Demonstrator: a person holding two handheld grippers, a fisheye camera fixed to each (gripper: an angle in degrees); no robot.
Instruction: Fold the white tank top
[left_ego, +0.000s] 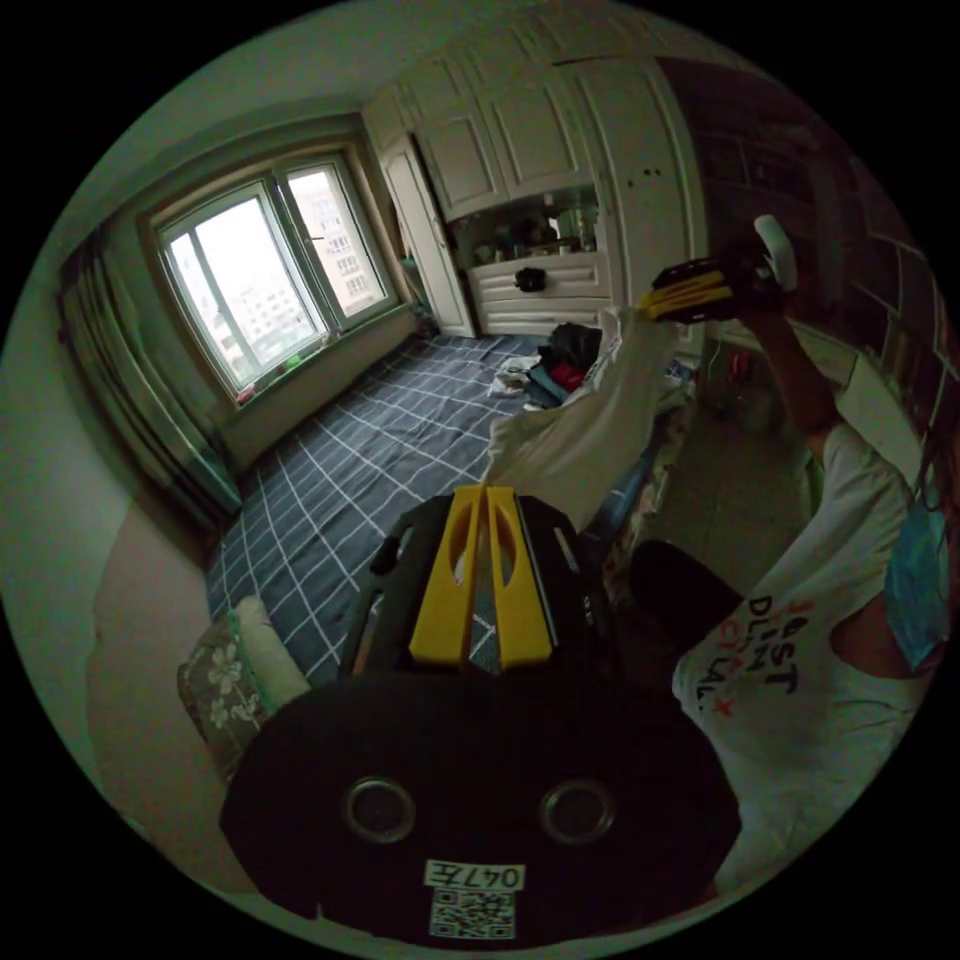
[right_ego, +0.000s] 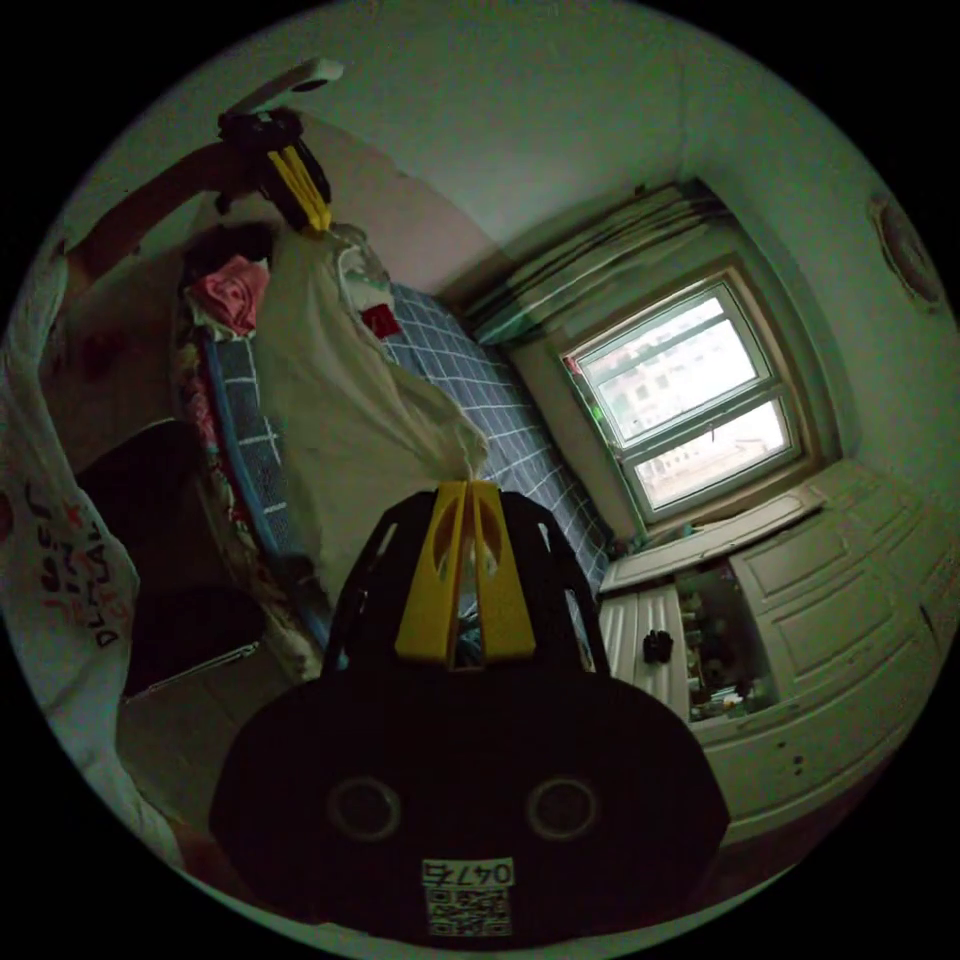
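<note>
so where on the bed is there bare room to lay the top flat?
The checked bedspread lies bare from the window side toward the pillow. The far end by the cabinets is crowded with a clothes pile. Both hand-held grippers hold the white tank top stretched above the bed's edge.

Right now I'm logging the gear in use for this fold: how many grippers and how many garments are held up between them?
Yellow-jawed grippers: 2, the left gripper and the right gripper.
Garments held up: 1, the white tank top, stretched between them above the bed.
Total: 3.
</note>
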